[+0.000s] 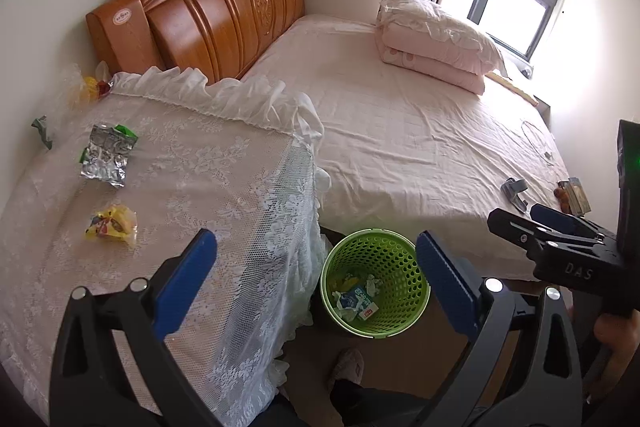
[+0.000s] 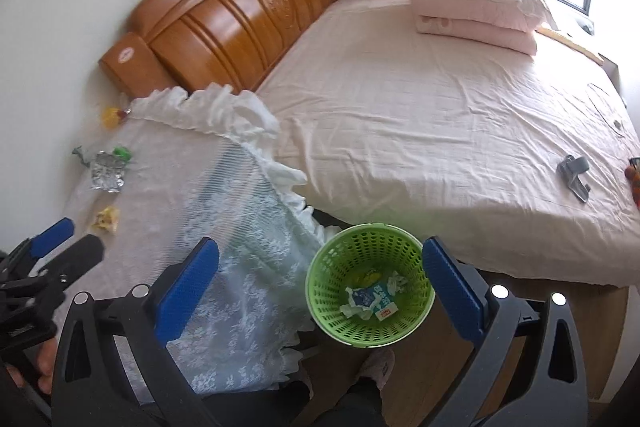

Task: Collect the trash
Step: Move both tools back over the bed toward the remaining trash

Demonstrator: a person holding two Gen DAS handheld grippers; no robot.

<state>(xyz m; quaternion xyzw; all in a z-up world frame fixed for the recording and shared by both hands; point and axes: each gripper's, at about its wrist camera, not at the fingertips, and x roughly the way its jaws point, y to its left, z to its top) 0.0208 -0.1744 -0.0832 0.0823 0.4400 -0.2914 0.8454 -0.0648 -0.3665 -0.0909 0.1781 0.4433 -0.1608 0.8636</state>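
Note:
A green perforated basket (image 1: 384, 251) (image 2: 360, 247) stands on the floor between the bed and a lace-covered table (image 1: 224, 187) (image 2: 224, 211). Crumpled paper and a blue-white packet (image 1: 356, 299) (image 2: 376, 299) lie inside it. On the table rest a silver foil wrapper (image 1: 106, 155) (image 2: 106, 171) and a yellow wrapper (image 1: 112, 225) (image 2: 106, 219). My left gripper (image 1: 316, 239) (image 2: 82, 233) hangs open and empty over the table's corner. My right gripper (image 2: 320, 243) (image 1: 516, 213) is open and empty above the basket.
More scraps lie at the table's far edge: a green one (image 1: 42, 131) and a yellow-red one (image 1: 90, 87). The pink bed (image 1: 400, 131) carries folded bedding (image 1: 436, 43), a grey clip (image 1: 514, 193) and a small box (image 1: 576, 195). A slippered foot (image 2: 376, 363) stands near the basket.

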